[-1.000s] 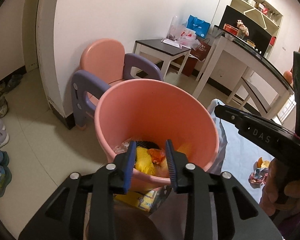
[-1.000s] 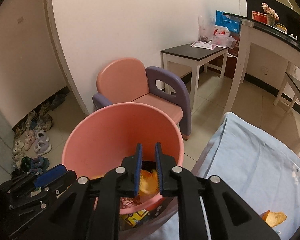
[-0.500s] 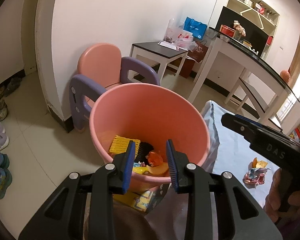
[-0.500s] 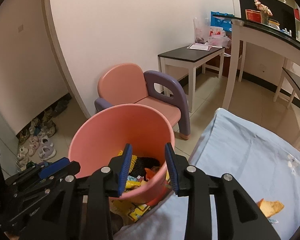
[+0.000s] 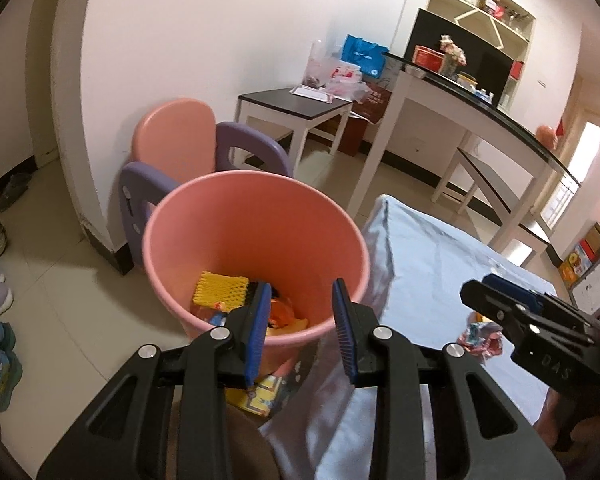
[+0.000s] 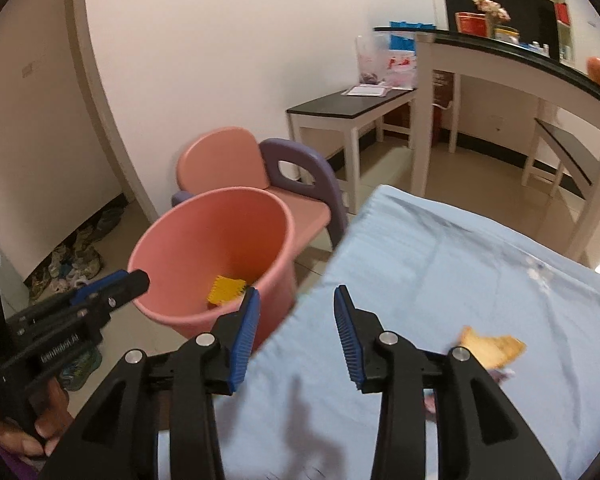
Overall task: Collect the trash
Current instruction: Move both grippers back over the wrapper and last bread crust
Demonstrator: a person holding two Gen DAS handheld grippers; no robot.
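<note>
- The right gripper (image 6: 296,334) has nothing in it, and its jaws are opening over the blue cloth (image 6: 440,264).
- The left gripper (image 5: 300,320) is partly open and empty, near the pink bucket (image 5: 204,208).
- Best next: reach right, go down slowly, and pinch the orange peel (image 6: 494,346) in the middle.
- The peel looks thin, curled and light.
- A crumpled wrapper (image 5: 482,338) lies beside it.

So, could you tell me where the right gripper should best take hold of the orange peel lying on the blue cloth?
Probably from above, across the orange peel's raised, curled edge. It lies loose on the blue cloth, partly behind the right gripper's finger, and its jaws are opening with nothing between them.
</note>
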